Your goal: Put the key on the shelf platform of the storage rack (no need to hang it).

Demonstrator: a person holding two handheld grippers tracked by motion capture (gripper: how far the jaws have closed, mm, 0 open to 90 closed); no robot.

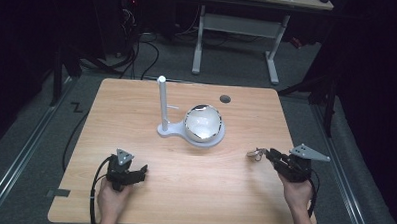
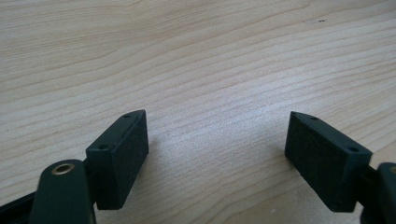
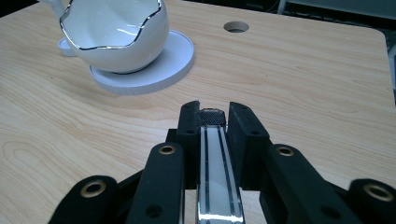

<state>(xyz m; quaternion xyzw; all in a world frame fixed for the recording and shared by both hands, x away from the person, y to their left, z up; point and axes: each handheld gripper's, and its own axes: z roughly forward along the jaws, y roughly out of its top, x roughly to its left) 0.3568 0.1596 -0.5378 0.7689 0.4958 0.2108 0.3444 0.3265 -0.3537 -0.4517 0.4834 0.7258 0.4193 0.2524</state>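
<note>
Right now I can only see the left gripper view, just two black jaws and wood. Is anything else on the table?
Observer: Yes. A white bowl with a wavy silver rim sits on a round white stand near the middle of the table.
Operator: Is anything next to the bowl?
Observer: A white post stands upright on the same stand, to the bowl's left in the high view.
Operator: What is my other gripper doing?
Observer: The right gripper is shut on a flat silvery strip and points toward the bowl.
</note>
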